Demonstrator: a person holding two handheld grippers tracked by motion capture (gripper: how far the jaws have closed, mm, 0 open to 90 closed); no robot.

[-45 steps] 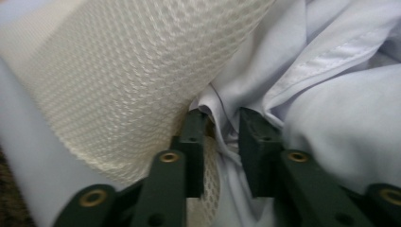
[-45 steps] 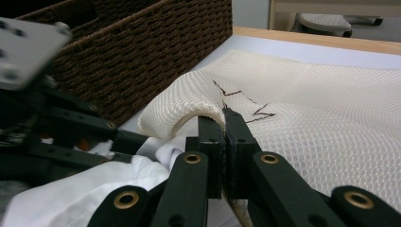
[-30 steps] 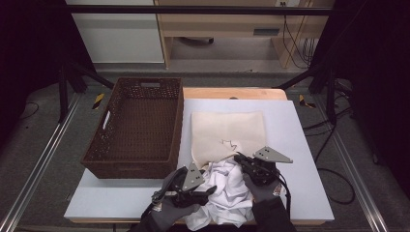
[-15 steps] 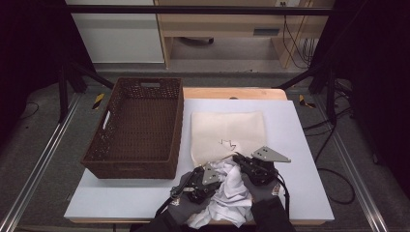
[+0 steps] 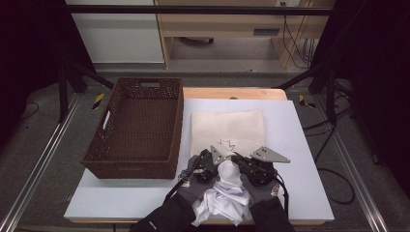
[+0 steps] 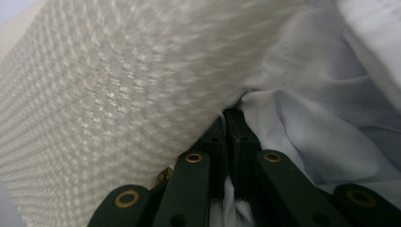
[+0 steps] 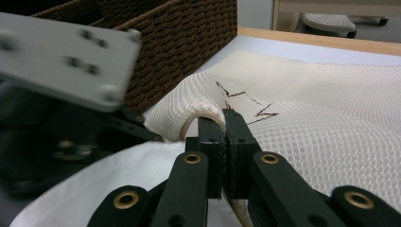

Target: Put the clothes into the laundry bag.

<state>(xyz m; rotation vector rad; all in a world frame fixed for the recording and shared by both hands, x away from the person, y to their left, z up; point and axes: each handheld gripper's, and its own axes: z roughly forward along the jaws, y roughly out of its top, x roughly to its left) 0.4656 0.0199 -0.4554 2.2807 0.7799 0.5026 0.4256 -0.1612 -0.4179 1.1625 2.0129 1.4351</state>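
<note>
While both grippers pinch shut at the mesh bag's (image 5: 227, 130) six-o'clock edge, left gripper (image 5: 212, 162) on white cloth (image 5: 225, 198), right gripper (image 5: 238, 162) on mesh, bare table (image 5: 300, 145) lies at three o'clock.

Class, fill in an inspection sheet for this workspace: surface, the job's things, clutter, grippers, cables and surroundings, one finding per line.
Surface: white table top on a wooden board.
Job's things: cream mesh bag lies flat, its near edge lifted; crumpled white cloth at the table's near edge, at the bag's mouth.
Clutter: brown wicker basket left of the bag, nothing inside.
Grippers: left gripper jaws shut on the white cloth beside the mesh; right gripper jaws shut on the mesh bag's rim.
Cables: black cable trails from the right gripper; more on the floor.
Surroundings: wooden furniture behind, dark frame around.
</note>
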